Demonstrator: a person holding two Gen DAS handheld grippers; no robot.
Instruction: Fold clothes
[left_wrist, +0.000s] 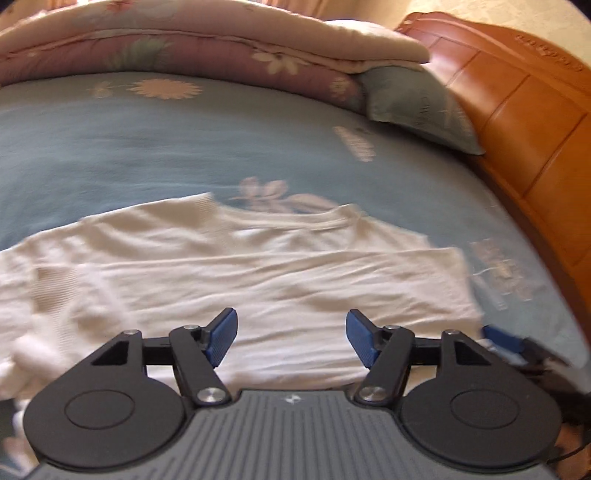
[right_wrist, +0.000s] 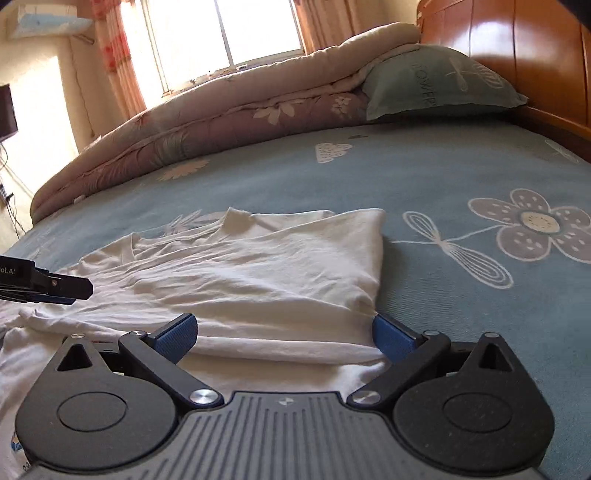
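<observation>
A: Where's the shirt rn?

B: The white shirt (right_wrist: 236, 273) lies on the bed (right_wrist: 424, 177), on the blue flowered sheet, near my edge. One side looks folded over the body already, so there's a straight edge on the right. Cloth is thin, soft, lots of wrinkles, collar end pointing away from me.

A: And your tongs?

B: Left tongs (left_wrist: 291, 338) are wide apart w/ nothing between the pads, hanging just over the shirt's middle. Right tongs (right_wrist: 284, 338) also wide, nothing gripped, the folded hem lies btwn the pads but they don't press it.

A: Why there?

B: Prob lined up for the next fold. Quilt (right_wrist: 221, 114) & pillow (right_wrist: 439, 85) are stacked at the far side by the headboard (right_wrist: 535, 55), which leaves me room.
</observation>
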